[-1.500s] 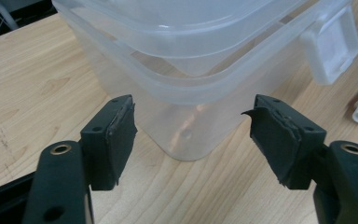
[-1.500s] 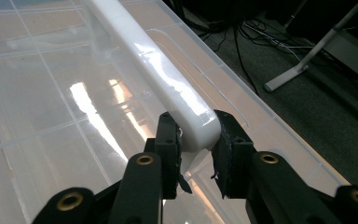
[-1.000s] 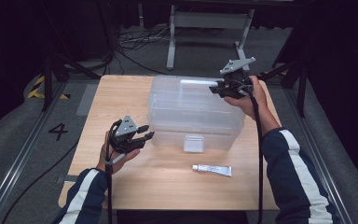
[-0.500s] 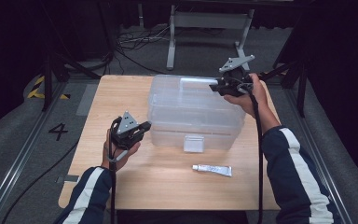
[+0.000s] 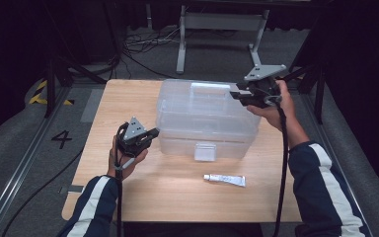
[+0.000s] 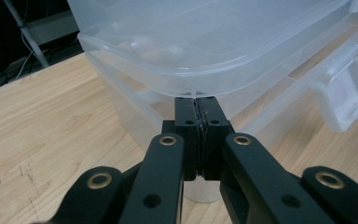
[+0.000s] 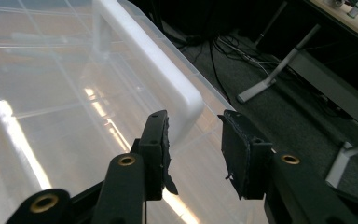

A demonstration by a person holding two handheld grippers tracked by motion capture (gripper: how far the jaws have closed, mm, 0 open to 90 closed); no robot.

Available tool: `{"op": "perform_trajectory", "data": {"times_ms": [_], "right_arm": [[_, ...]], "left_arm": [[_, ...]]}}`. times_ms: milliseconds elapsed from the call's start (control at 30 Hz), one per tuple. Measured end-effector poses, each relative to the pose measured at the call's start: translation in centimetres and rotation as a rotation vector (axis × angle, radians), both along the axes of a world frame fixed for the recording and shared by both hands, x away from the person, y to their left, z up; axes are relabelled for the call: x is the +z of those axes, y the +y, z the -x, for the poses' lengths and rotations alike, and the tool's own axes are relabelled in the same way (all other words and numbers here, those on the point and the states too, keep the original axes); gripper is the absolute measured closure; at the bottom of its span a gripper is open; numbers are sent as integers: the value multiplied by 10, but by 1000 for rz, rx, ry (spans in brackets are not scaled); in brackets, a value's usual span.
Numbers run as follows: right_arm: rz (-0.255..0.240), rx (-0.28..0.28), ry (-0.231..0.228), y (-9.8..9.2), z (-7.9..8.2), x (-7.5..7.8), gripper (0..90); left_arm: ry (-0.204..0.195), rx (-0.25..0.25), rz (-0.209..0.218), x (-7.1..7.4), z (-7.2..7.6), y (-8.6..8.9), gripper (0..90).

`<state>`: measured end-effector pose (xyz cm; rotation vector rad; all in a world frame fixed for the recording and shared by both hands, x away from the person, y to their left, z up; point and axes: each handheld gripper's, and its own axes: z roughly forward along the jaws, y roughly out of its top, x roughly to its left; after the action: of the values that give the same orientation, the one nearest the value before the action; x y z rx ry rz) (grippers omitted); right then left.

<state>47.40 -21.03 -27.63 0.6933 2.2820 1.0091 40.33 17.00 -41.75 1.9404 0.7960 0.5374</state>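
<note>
Left hand-held gripper: jaws pressed fully together on nothing, tips just beside the near left corner of the clear plastic box, under its lid rim in the left gripper view.
Right hand-held gripper: jaws parted wide, held over the box's far right lid edge; in the right gripper view the white handle lies between and beyond the pads, not gripped.
Box: translucent, rounded corners, smooth glossy lid, white latch on the near wall; middle of the tabletop.
Tube: small, white, flat on the wood near the front edge, apart from the box.
Open room: bare pale wood left of and in front of the box.
</note>
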Motion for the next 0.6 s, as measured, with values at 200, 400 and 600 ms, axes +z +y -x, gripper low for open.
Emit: {"op": "perform_trajectory", "data": {"times_ms": [200, 400, 600], "right_arm": [[-54, -45, -77, -53, 25, -7, 585], [-112, -105, -76, -101, 39, -34, 569], [-112, -106, -32, -118, 45, -71, 537]], "left_arm": [[-16, -20, -8, 5, -3, 1, 893], [-21, -30, -19, 7, -5, 0, 892], [-35, -34, -7, 13, -8, -4, 895]]}}
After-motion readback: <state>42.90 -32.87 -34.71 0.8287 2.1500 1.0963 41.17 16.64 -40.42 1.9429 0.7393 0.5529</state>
